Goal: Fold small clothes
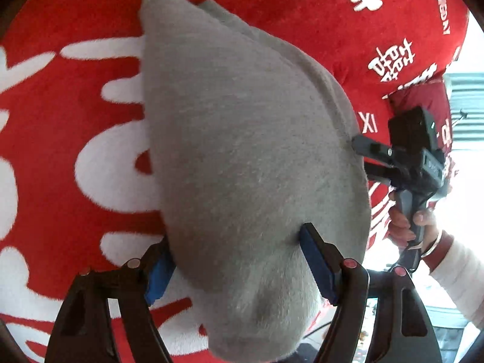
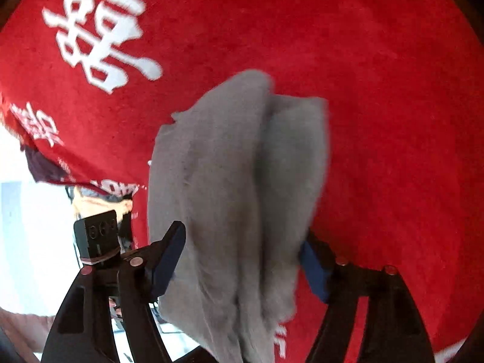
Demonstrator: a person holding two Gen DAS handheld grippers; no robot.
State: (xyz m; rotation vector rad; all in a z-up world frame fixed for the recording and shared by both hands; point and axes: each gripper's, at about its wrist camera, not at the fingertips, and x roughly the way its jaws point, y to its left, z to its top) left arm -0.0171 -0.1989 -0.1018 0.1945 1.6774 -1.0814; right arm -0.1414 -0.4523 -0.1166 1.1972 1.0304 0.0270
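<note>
Both hand-held grippers, left (image 1: 239,263) and right (image 2: 242,260), tilt downward, spread around grey garment (image 1: 242,139).

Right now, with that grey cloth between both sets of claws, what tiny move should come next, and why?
Probably close the left gripper on the grey cloth. Its blue pads stand on either side of the near end without squeezing it, and the right gripper also looks open around the bunched cloth on the red cover.
</note>
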